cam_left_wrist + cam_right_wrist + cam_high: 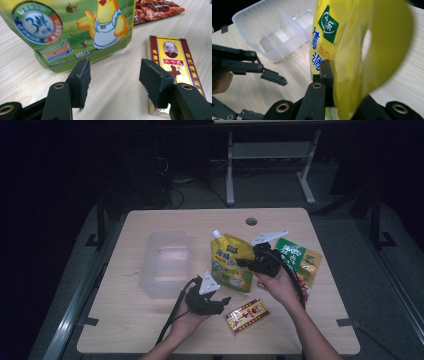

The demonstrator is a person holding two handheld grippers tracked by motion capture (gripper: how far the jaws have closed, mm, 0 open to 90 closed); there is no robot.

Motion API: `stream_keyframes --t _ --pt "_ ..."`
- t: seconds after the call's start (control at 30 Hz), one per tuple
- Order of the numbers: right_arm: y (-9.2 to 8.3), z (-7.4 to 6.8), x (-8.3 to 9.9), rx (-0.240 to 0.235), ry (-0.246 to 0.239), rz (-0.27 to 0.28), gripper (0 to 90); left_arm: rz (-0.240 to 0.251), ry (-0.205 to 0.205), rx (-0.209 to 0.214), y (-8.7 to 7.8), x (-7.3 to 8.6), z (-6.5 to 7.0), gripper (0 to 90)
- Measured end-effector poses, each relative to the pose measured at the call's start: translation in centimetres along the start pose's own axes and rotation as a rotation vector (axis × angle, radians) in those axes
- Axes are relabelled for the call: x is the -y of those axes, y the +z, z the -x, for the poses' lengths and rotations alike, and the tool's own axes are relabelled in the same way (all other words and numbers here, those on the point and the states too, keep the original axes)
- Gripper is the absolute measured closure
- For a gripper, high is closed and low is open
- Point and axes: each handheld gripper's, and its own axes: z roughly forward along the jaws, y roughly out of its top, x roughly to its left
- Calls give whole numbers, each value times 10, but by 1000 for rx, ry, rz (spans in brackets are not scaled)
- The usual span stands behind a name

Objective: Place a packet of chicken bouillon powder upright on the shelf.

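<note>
Right gripper (332,82) clamps yellow pouch (231,262) (far pad hidden behind pouch edge).

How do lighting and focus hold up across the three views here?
High view: table lit, surroundings nearly black, slightly soft. Left gripper view: bright, box sharp, red snack pack behind blurred. Right gripper view: yellow pouch close and blurred with glare, clear container sharper.
</note>
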Motion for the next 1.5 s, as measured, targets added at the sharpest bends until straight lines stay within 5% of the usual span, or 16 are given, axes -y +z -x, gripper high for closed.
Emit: stream_keyframes --t 0.37,0.93,1.23,1.5 --pt "-2 -3 -12 -13 26 23 897 5 44 38 -11 9 7 381" --pt "-4 -27 -63 -48 -38 50 897 46 69 92 -27 19 15 338" --pt "7 -45 -93 -90 -99 59 897 63 72 95 -31 22 13 334" --pt "27 -59 -117 -131 -107 61 897 62 76 99 -32 25 13 331"
